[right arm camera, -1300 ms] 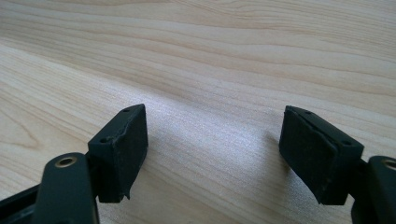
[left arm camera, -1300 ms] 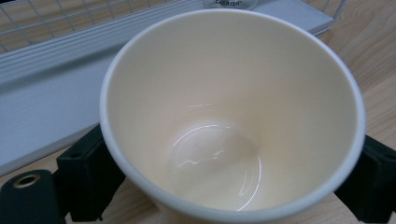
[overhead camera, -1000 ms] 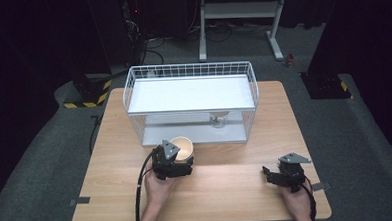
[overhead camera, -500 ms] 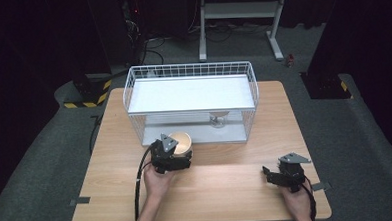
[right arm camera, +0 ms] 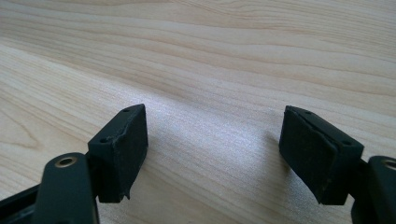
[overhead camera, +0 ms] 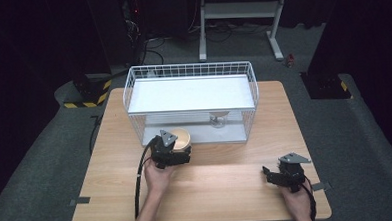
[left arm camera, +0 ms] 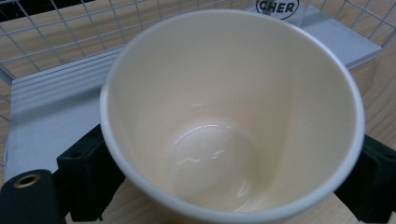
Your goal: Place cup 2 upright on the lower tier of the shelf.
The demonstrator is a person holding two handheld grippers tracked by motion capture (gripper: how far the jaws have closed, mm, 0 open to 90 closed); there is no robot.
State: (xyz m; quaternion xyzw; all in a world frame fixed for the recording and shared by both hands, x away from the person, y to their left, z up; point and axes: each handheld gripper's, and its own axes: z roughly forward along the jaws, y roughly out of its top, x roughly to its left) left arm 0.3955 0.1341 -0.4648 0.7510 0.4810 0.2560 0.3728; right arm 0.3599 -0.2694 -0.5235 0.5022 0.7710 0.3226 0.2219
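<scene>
A cream paper cup is held upright in front of the white wire basket, with my left gripper shut on it. In the left gripper view the empty cup sits between both black pads, its mouth toward the camera. My right gripper rests low over the table near the front right, open. Its pads stand wide apart above bare wood in the right gripper view. A clear glass stands inside the basket under its white shelf.
The wire basket holds a white shelf on top and a white floor sheet below. The wooden table stretches between the two hands. Dark floor, cables and a metal stand lie beyond the table.
My left gripper has carried the cup a little forward and up toward the basket front. The right gripper has stayed where it was.
</scene>
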